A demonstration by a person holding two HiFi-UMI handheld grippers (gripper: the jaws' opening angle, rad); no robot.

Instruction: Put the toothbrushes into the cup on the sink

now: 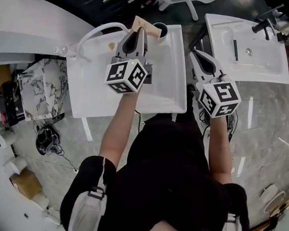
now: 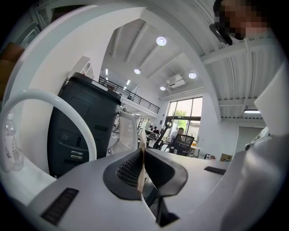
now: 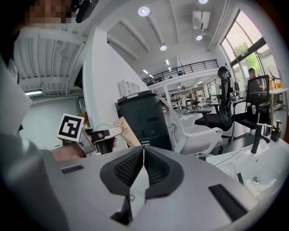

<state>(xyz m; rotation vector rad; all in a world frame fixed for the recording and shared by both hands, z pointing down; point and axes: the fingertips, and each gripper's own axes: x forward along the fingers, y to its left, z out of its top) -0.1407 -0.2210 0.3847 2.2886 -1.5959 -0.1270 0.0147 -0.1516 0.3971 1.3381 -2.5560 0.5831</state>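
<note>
My left gripper (image 1: 136, 39) is shut on a flat tan toothbrush packet (image 1: 143, 25), held upright over the far edge of the white sink (image 1: 174, 85). A dark cup (image 1: 160, 30) stands on the sink's far rim, just right of the packet. In the left gripper view the packet's thin edge (image 2: 142, 169) is pinched in my left gripper (image 2: 142, 153). My right gripper (image 1: 201, 57) hovers off the sink's right edge, shut with nothing in it. The right gripper view shows my right gripper (image 3: 143, 152) and the tan packet (image 3: 127, 131) off to its left.
A white arched faucet (image 1: 99, 30) rises at the sink's far left. A second white sink (image 1: 268, 65) to the right holds a dark toothbrush (image 1: 235, 50) and a black faucet (image 1: 265, 26). A marble-patterned box (image 1: 39, 87) and cables lie on the floor at left.
</note>
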